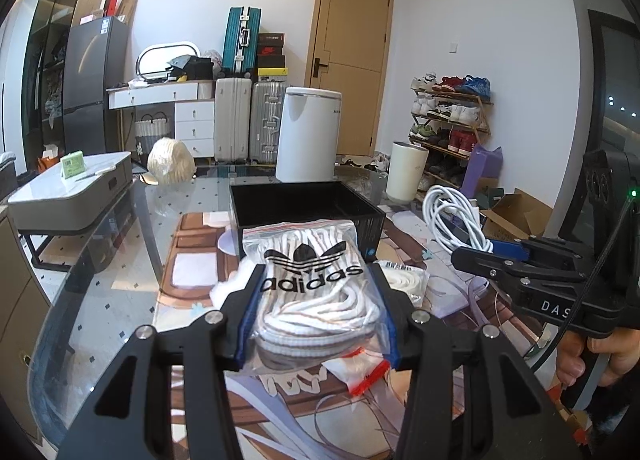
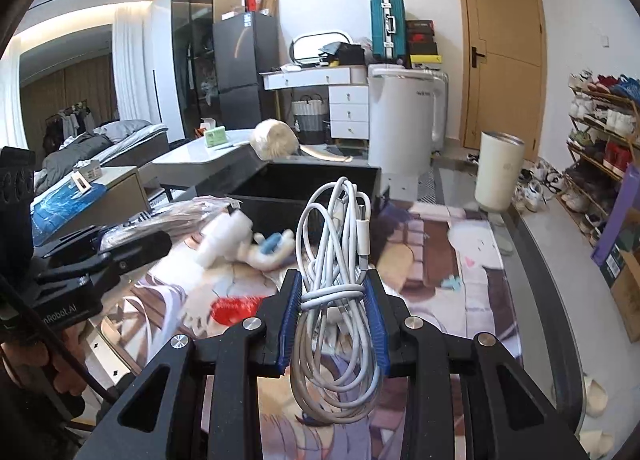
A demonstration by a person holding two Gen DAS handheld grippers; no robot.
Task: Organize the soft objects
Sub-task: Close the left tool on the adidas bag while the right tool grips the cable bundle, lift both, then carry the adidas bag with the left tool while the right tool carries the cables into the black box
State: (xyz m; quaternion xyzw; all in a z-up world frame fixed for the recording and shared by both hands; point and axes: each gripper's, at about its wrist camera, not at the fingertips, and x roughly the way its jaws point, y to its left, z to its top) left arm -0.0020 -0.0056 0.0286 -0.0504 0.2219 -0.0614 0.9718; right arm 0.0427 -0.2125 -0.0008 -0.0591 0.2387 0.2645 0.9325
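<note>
While the left gripper is clamped on a clear bag of white laces, held above the table mat with its long axis running toward twelve o'clock, the right gripper squeezes a coiled white cable hanging lengthwise between its pads. At twelve o'clock sits an open black box, with bare mat at three o'clock of it.

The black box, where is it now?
In the left wrist view the black box stands on the table at centre, just behind the bag of laces.
</note>
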